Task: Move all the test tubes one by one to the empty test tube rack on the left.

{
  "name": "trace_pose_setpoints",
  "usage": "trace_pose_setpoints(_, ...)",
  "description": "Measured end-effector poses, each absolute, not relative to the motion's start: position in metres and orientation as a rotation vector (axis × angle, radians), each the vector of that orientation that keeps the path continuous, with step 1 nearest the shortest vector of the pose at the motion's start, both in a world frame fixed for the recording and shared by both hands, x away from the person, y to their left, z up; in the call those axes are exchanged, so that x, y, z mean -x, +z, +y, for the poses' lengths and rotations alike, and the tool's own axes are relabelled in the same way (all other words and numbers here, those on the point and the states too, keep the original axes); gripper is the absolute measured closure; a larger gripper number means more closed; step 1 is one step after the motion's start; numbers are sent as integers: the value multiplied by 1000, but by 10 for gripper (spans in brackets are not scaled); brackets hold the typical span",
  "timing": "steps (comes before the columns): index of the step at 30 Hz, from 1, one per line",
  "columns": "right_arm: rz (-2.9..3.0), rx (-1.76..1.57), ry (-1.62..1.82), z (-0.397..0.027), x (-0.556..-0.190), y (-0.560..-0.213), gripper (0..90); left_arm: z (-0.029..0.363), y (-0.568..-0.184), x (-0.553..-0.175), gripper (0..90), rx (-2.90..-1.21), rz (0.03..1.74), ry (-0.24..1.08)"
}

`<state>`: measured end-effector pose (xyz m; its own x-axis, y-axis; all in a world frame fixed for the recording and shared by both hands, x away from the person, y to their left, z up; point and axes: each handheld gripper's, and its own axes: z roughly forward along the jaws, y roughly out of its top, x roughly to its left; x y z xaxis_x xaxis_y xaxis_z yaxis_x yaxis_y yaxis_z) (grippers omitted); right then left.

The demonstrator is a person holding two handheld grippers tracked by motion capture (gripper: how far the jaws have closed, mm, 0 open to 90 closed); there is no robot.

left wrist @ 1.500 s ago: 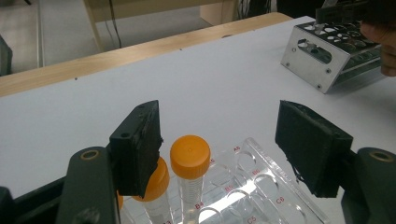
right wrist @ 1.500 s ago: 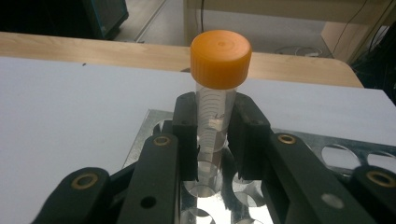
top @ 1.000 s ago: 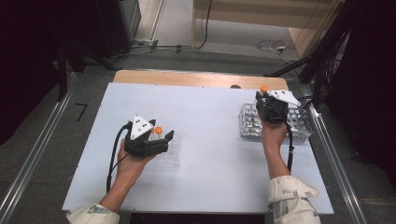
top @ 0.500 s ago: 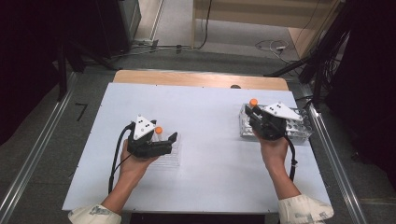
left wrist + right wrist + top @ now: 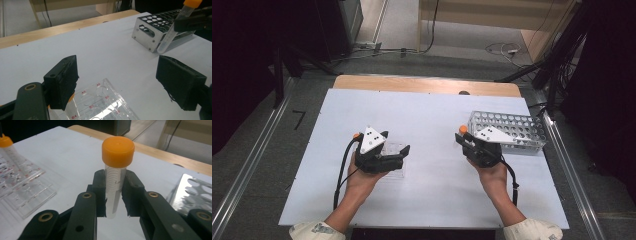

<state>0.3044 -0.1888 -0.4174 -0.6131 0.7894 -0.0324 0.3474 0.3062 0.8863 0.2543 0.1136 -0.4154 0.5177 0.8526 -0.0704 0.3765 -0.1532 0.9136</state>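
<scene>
Fingers of the right gripper (image 5: pixel 113 195) are clamped on a clear tube with an orange cap (image 5: pixel 115 182), held upright, cap above the pads, rounded tip hanging free over the tabletop (image 5: pixel 432 115). Right gripper sits at about 3 o'clock of the tabletop centre in the high view, just beside the near-left corner of the perforated metal rack (image 5: pixel 517 127), which lies toward 2 o'clock.

Left gripper (image 5: pixel 130 82): fingers wide apart, having just opened further, nothing pressed between them. Below them, at about 8 o'clock, lies a clear plastic well rack (image 5: pixel 105 102) with red letter-number labels. A second orange-capped tube (image 5: pixel 7 148) stands in it, close against the left finger (image 5: pixel 62 80).

Bare white surface lies between the two racks. Wooden edge strip (image 5: pixel 427 84) at 12 o'clock.
</scene>
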Motion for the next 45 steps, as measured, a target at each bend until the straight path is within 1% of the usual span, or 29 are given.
trace_pose_setpoints(7,2213,-939,1245,-164,-295,-429,716,106,-414,-250,192,-1759,1006,565)
trace_pose_setpoints(12,2259,-892,1256,-152,-289,-433,716,100,-415,-247,220,-1766,982,560)
trace_pose_setpoints(14,2288,-875,1254,-147,-286,-436,716,99,-415,-246,259,-1764,963,559)
trace_pose_setpoints(22,2354,-829,1273,-131,-279,-442,715,86,-419,-243,396,-1792,868,481)
trace_pose_setpoints(24,2363,-813,1279,-127,-276,-442,716,82,-420,-243,414,-1797,861,480)
trace_pose_setpoints(29,2386,-780,1286,-119,-271,-443,716,77,-421,-242,497,-1802,840,461)
trace_pose_setpoints(32,2392,-766,1292,-117,-268,-442,716,75,-422,-242,522,-1814,829,458)
trace_pose_setpoints(42,2416,-733,1295,-111,-263,-442,716,74,-424,-243,688,-1815,818,455)
trace_pose_setpoints(45,2417,-740,1300,-110,-263,-442,716,74,-424,-243,695,-1817,816,457)
